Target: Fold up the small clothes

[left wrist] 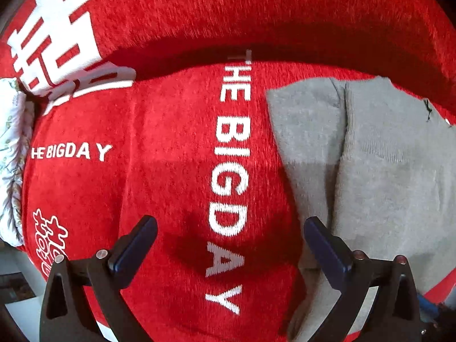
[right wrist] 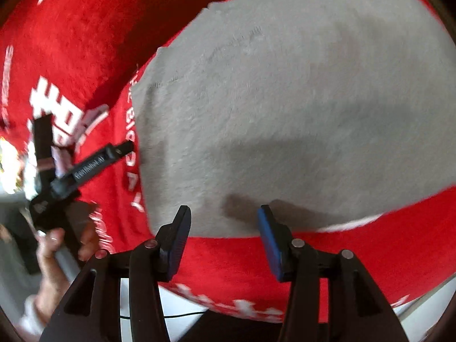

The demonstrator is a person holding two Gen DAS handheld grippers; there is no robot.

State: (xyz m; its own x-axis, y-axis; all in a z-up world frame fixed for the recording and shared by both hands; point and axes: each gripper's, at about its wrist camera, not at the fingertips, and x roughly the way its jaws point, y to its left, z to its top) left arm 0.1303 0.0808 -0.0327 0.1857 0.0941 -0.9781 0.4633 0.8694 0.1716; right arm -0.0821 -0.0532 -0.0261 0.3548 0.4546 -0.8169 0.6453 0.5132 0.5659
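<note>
left tongs point(left wrist: 230, 245) over bare red cover point(left wrist: 159, 188) | grey garment point(left wrist: 384, 171) just right

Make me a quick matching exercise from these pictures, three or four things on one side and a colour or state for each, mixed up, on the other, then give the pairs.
Things:
1. blanket
2. garment
3. lettering
4. right tongs

Colour or state:
A. white
B. open, holding nothing
C. red
D. grey

Pairs: 1-C, 2-D, 3-A, 4-B
</note>
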